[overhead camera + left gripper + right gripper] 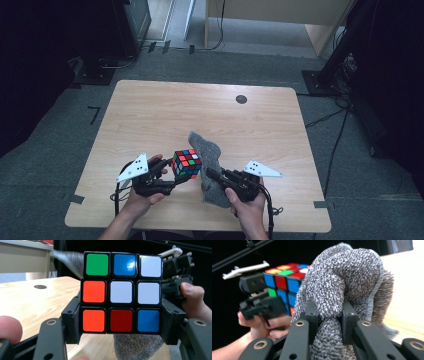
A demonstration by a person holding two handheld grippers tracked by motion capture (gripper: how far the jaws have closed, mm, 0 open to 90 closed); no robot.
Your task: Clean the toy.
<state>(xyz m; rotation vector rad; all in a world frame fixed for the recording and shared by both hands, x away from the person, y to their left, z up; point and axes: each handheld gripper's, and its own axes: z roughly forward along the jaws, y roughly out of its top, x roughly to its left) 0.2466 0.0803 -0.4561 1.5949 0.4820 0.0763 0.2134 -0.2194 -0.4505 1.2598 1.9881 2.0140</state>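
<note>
One Rubik's cube [187, 163] is up off the tabletop [150, 120], near the front edge and a little left of centre. One grey microfibre cloth [209, 155] hangs just to its right. Two handheld grippers are in play: the left gripper [172, 172] near left, the right gripper [210, 174] near right, each with two black fingers [71, 322]. Two white three-cornered plates top them, one apiece [134, 167]. Two hands come in from the near edge, one per gripper. One dark round disc [241, 99] sits in the far right part of the tabletop. On the cube's face in the left gripper view: nine stickers, three white, two blue, two orange, one green, one dark red.
</note>
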